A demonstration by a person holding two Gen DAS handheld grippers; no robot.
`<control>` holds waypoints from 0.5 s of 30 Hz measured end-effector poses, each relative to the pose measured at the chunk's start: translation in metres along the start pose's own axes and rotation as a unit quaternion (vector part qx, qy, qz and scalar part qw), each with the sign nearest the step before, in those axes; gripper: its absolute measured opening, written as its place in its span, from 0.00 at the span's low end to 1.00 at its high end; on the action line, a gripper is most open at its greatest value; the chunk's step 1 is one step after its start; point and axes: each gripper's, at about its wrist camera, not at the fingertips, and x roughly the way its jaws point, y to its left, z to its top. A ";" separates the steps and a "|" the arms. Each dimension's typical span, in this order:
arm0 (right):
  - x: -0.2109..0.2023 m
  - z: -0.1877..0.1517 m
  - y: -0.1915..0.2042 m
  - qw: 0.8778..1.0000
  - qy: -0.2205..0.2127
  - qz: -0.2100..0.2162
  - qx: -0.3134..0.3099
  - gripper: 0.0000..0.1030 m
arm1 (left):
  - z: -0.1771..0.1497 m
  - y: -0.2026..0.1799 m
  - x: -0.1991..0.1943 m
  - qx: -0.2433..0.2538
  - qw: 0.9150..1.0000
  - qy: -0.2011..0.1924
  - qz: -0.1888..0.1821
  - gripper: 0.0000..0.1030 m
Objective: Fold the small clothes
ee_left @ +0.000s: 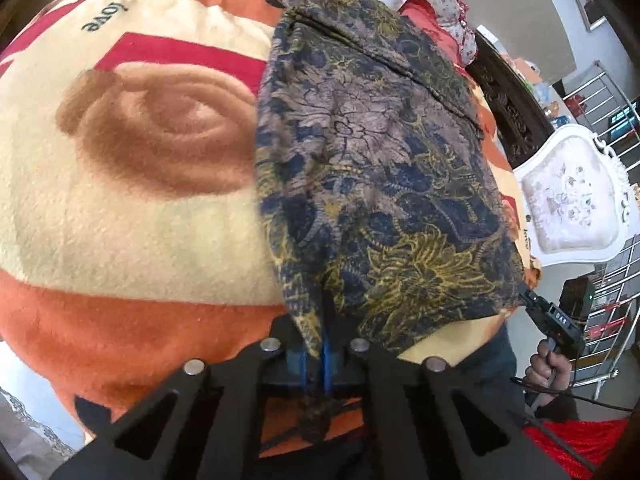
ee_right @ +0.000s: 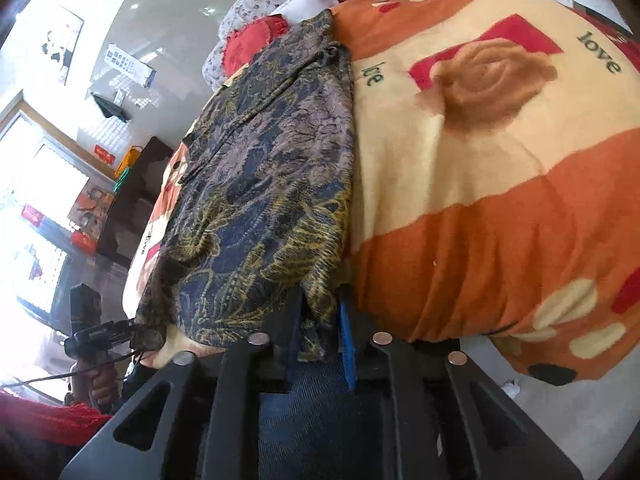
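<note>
Blanket (ee_left: 132, 208) — orange, cream and red, printed with a brown rose and the word "love" — covers the bed and serves as the landmark. A patterned garment (ee_left: 372, 168), dark blue, grey and yellow floral, lies flat on the blanket beside the rose print, running from the near edge of the blanket toward the far pillows.

Left gripper (ee_left: 316, 356): jaws closed on the garment's near corner on the rose side; cloth runs between the blue pads and bunches below them.

Right gripper (ee_right: 320, 344): jaws closed on a near corner of the garment, with the hem pinched between the blue pads at the blanket's near edge.

A white padded chair (ee_left: 576, 200) stands off the blanket's side. A hand (ee_left: 550, 368) holds the other gripper's handle near the garment's outer corner.
</note>
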 end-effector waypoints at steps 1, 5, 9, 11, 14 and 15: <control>-0.005 0.000 0.004 1.000 -0.002 0.004 -0.010 0.00 | 0.000 0.001 -0.003 -0.001 1.000 -0.001 -0.002 0.04; -0.034 0.001 0.019 0.998 -0.013 0.007 -0.056 0.00 | -0.001 -0.005 -0.035 0.026 0.999 -0.023 -0.008 0.03; -0.073 0.005 0.027 0.996 -0.029 0.011 -0.085 0.00 | 0.000 0.005 -0.062 0.014 0.999 -0.034 -0.026 0.03; -0.087 0.007 0.028 0.996 -0.032 0.015 -0.087 0.00 | -0.003 0.011 -0.067 0.008 0.999 -0.027 -0.031 0.03; -0.101 0.007 0.028 0.995 -0.026 0.015 -0.094 0.00 | -0.014 0.018 -0.076 0.006 0.999 -0.014 -0.043 0.03; -0.107 0.005 0.029 0.995 -0.022 0.013 -0.100 0.00 | -0.019 0.019 -0.080 0.008 0.999 -0.012 -0.045 0.03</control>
